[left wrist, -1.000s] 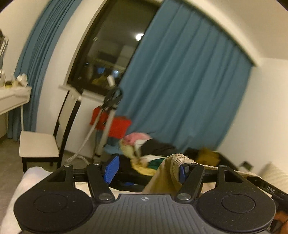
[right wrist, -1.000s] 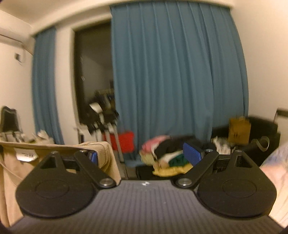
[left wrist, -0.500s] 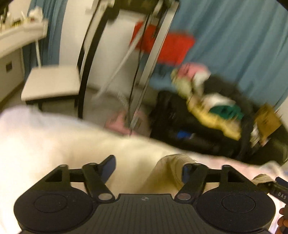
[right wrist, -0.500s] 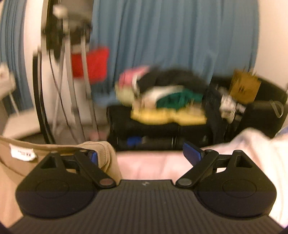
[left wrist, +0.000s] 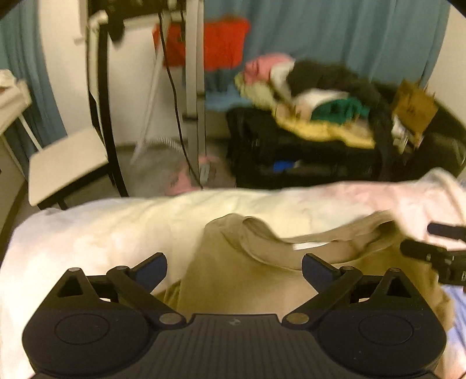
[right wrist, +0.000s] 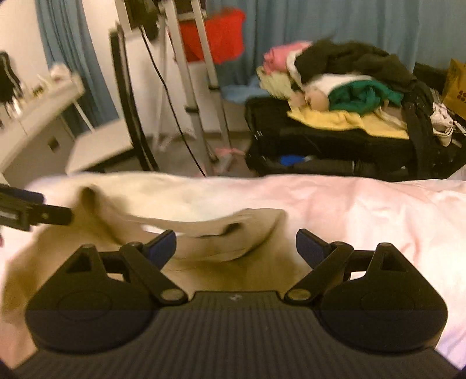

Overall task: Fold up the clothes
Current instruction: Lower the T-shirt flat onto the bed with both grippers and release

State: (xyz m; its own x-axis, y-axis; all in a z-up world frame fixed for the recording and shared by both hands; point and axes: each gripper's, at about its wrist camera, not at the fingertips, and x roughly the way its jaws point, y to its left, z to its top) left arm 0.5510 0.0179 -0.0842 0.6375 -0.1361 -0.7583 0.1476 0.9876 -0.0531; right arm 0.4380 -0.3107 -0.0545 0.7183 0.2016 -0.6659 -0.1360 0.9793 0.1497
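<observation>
The tan top (left wrist: pixel 233 280) lies loosely spread on the bed (left wrist: pixel 87 233), its collar rumpled and no fold made yet. The left claw (left wrist: pixel 234 269) is opening above the top, nothing pinched. The right claw (right wrist: pixel 236 247) stands wide, empty, near the collar. Folding seems barely begun.

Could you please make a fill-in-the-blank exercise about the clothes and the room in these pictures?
1. The tan sweater lies on the pale ____ sheet.
2. The curtain behind the clothes pile is ____.
3. The clothes pile rests on a ____ suitcase.
4. The fingers of the right gripper stand ____, not pressing the sweater.

Missing words: pink; blue; black; open
</observation>
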